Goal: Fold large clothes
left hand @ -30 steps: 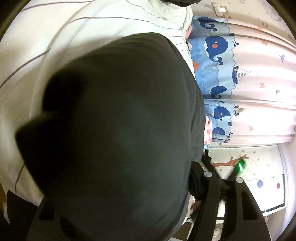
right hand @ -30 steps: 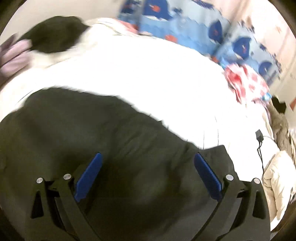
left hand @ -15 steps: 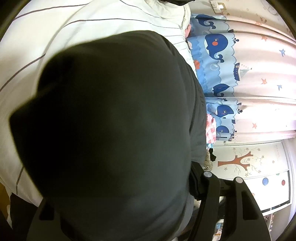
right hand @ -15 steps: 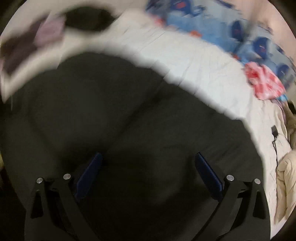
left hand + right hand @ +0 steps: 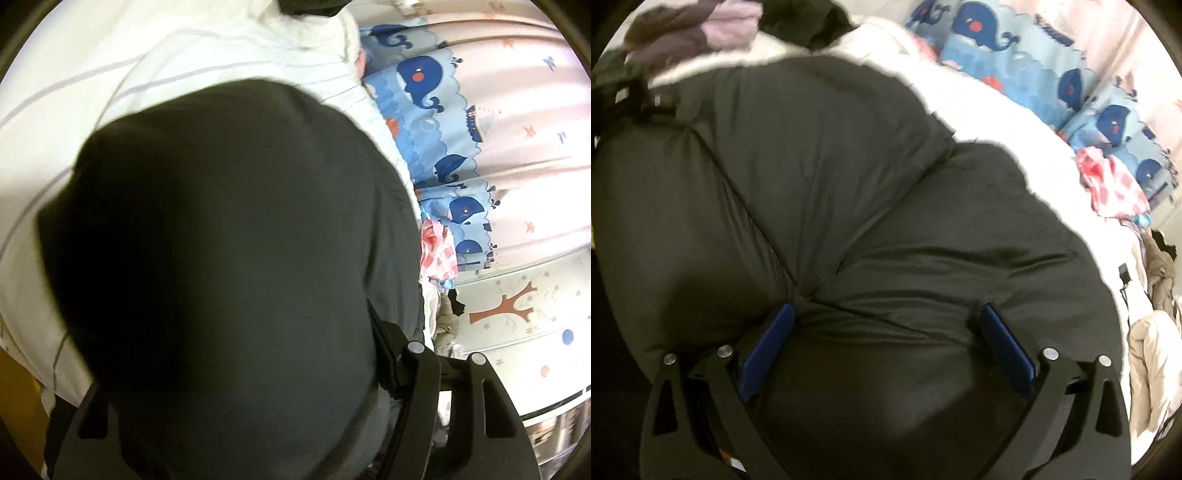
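Item: dark padded jacket (image 5: 849, 221), spread over the white bed (image 5: 1015, 125) and filling the centre of both views.

Right gripper (image 5: 886, 339): jaws wide, blue pads either side of a puffy seam, laid on the fabric without pinching it (likely placed to press or choose a fold line).

Left gripper (image 5: 258, 424): smothered by jacket cloth draped across the lens; jaw state cannot be told.

Background: whale curtain (image 5: 443, 122), upper right.
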A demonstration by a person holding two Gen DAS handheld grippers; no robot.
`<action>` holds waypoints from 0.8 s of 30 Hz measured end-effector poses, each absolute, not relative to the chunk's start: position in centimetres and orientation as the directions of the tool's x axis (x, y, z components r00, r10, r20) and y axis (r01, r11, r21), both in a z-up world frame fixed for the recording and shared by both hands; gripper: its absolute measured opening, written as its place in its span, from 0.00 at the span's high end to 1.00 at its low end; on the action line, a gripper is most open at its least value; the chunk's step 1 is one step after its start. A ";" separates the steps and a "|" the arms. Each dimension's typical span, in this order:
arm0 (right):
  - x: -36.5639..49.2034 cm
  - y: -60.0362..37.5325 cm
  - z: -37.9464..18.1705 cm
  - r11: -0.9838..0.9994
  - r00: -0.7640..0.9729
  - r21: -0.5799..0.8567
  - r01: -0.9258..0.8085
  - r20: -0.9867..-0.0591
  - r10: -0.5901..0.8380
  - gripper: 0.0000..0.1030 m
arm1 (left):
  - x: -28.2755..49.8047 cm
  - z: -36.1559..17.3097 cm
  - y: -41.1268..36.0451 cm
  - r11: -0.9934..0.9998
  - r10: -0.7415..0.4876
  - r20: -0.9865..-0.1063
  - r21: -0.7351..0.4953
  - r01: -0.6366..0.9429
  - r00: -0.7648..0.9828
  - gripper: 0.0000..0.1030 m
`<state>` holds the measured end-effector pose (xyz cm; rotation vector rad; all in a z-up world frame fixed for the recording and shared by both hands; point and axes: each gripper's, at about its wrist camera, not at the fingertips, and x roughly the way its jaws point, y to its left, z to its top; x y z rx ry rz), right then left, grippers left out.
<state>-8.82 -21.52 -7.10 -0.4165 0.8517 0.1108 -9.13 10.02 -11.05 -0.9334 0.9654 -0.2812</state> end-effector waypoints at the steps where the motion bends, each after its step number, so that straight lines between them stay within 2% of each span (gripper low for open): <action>1: -8.8 -21.6 -7.1 0.913 0.670 -0.317 -0.258 -0.739 -0.067 0.06 | -9.3 -10.7 9.9 0.606 -0.576 -0.575 -0.777 -0.168 0.581 0.37; 6: -8.6 -21.5 -10.0 0.916 0.651 -0.305 -0.261 -0.756 -0.066 0.06 | -10.3 -7.2 6.5 0.727 -0.524 -0.555 -0.687 0.000 0.646 0.37; 11: -9.1 -21.4 -10.6 0.922 0.652 -0.291 -0.255 -0.756 -0.058 0.06 | -12.3 -3.5 2.0 0.763 -0.552 -0.485 -0.622 0.177 0.678 0.37; 16: -9.4 -23.1 -9.9 0.931 0.635 -0.230 -0.283 -0.772 0.002 0.06 | -12.5 0.7 -3.5 0.805 -0.573 -0.479 -0.480 0.348 0.665 0.37; 17: -9.4 -23.9 -9.5 0.934 0.624 -0.194 -0.301 -0.781 0.038 0.06 | -12.5 1.2 -4.5 0.811 -0.572 -0.482 -0.454 0.370 0.663 0.37; 20: -10.7 -28.3 -7.4 0.930 0.565 0.102 -0.352 -0.770 0.298 0.06 | -12.8 2.6 -8.4 0.828 -0.561 -0.506 -0.345 0.442 0.655 0.37; 21: -11.1 -30.9 -6.5 0.903 0.554 0.245 -0.352 -0.724 0.412 0.06 | -13.0 2.9 -9.9 0.832 -0.552 -0.520 -0.300 0.466 0.652 0.37; 23: -12.1 -35.9 -5.5 0.840 0.560 0.445 -0.309 -0.629 0.539 0.06 | -13.2 3.3 -13.0 0.834 -0.534 -0.542 -0.213 0.508 0.649 0.37; 24: -12.5 -38.0 -5.2 0.819 0.575 0.500 -0.282 -0.595 0.562 0.06 | -13.2 3.3 -14.2 0.831 -0.529 -0.551 -0.183 0.525 0.645 0.37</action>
